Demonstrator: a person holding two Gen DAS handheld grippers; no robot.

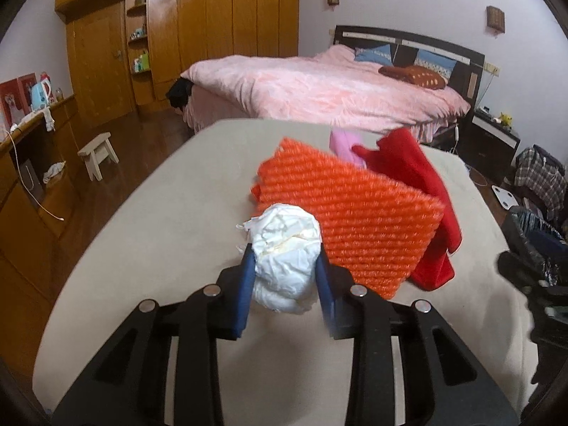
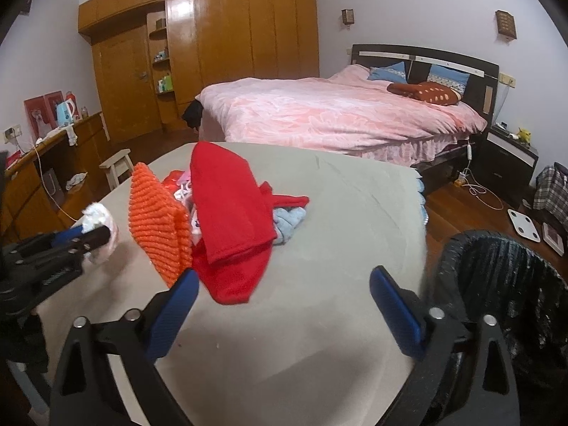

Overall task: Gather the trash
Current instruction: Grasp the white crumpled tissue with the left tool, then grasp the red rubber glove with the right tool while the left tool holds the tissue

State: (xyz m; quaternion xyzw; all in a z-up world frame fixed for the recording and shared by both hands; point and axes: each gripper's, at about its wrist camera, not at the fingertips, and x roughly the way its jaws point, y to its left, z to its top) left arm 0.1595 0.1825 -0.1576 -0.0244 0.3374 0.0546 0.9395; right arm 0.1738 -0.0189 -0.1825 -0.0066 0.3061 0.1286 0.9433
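Observation:
A crumpled white paper wad (image 1: 284, 252) sits between the blue pads of my left gripper (image 1: 285, 266), which is shut on it just above the beige table cover (image 1: 142, 248). The same wad (image 2: 99, 218) shows at the left of the right wrist view, held by the left gripper (image 2: 88, 236). My right gripper (image 2: 284, 284) stands open over the table's near side with nothing between its fingers. A black-lined trash bin (image 2: 497, 284) stands beside the table at the right, close to the right gripper's right finger.
A pile of clothes lies mid-table: an orange knit (image 1: 355, 209), a red garment (image 2: 230, 213) and a light blue piece (image 2: 289, 222). Beyond are a pink bed (image 2: 337, 113), a wooden wardrobe (image 2: 213, 53), a small stool (image 1: 99, 152) and a desk (image 1: 21, 163) at left.

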